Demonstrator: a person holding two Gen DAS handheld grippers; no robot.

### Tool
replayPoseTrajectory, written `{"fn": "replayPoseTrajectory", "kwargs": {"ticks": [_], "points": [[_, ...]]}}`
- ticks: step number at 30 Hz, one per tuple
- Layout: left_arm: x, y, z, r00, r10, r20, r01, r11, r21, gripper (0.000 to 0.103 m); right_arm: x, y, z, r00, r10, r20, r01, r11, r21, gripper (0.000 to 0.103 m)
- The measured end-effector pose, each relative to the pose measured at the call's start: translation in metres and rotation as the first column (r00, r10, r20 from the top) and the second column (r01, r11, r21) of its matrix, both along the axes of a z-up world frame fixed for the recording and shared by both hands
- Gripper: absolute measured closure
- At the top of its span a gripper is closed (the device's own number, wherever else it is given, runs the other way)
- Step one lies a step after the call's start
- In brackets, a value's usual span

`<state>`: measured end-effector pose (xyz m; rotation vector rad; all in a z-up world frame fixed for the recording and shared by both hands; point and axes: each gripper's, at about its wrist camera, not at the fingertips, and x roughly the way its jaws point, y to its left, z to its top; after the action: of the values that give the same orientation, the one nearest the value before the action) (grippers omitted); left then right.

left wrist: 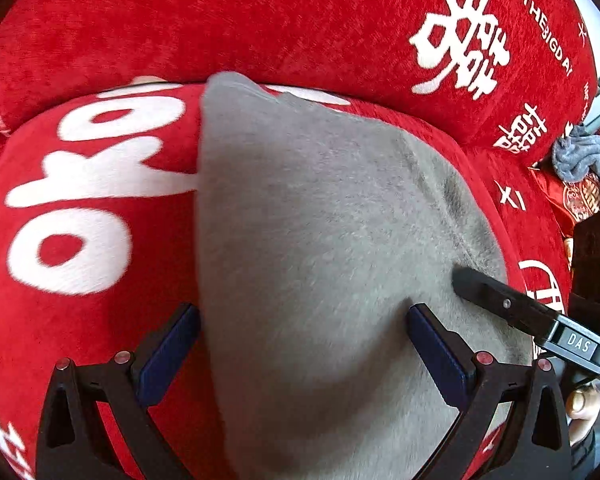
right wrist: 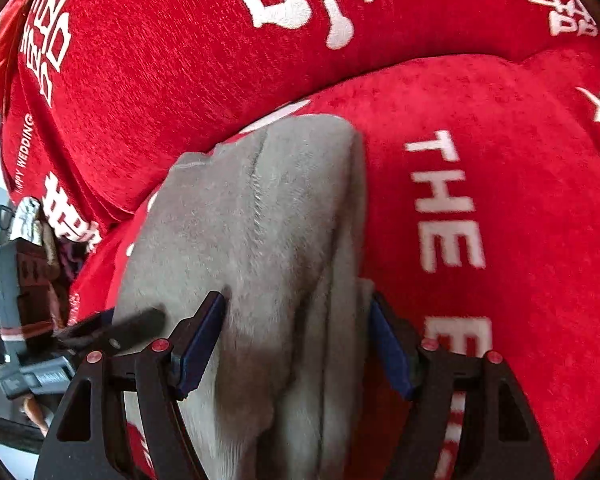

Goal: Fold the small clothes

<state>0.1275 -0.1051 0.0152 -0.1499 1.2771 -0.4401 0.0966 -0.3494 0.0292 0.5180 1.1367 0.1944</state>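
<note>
In the left wrist view, a red cover [left wrist: 80,320] with big white letters lay over a soft seat on the left; a red back cushion [left wrist: 260,20] stood at the far side. A grey cloth [left wrist: 308,220] lay in the middle of the seat, running from near to far; it was fuzzy and folded over on itself. The left gripper [left wrist: 304,344] sat at the near end of the cloth with its two fingers wide apart; the left blue pad [left wrist: 168,356] was over the red cover just beside the cloth's edge; the right blue pad [left wrist: 436,352] was over the cloth. I could not tell if the pads touched the cloth. On the right, the right gripper [left wrist: 500,300] reached in low over the right side of the cloth. Far on the right, a small bluish-grey cloth [left wrist: 584,156] lay bunched on something red and shiny.

In the right wrist view, the left gripper [right wrist: 116,328] showed on the left, dark and blurry, by the cloth's left edge; the grey cloth [right wrist: 260,240] filled the middle; the right gripper [right wrist: 296,344] had its fingers apart too, one on each side of the cloth's thick right fold, not squeezing it. On the right, the red cover [right wrist: 500,200] showed the white word THE.
</note>
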Motion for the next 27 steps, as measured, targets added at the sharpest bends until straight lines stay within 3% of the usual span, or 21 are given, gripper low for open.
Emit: {"fn": "replayPoseTrajectory", "kwargs": {"ticks": [3, 6, 8, 15, 27], "points": [[0.009, -0.005, -0.006, 1.0, 0.003, -0.021, -0.004, 1.0, -0.024, 0.002, 0.013, 0.008, -0.003, 1.0, 0.018, 0.025, -0.017, 1.0, -0.021, 0.027], [0.009, -0.01, -0.004, 1.0, -0.004, 0.015, 0.005, 1.0, -0.011, 0.016, 0.022, 0.019, -0.005, 0.997, 0.06, 0.044, -0.057, 0.996, -0.061, 0.036], [0.006, -0.008, 0.0, 0.999, -0.012, 0.048, 0.012, 1.0, -0.007, 0.024, 0.023, 0.027, -0.003, 0.993, 0.093, 0.066, -0.089, 0.994, -0.063, 0.051], [-0.01, -0.017, 0.018, 0.983, -0.057, 0.172, 0.045, 0.996, 0.076, 0.051, 0.015, 0.05, 0.013, 0.985, 0.12, 0.126, -0.093, 0.975, -0.203, 0.061], [-0.026, -0.012, 0.029, 0.982, -0.048, 0.181, 0.029, 0.994, 0.106, 0.056, 0.003, 0.065, 0.03, 0.985, 0.121, 0.123, -0.089, 0.967, -0.238, 0.063]]}}
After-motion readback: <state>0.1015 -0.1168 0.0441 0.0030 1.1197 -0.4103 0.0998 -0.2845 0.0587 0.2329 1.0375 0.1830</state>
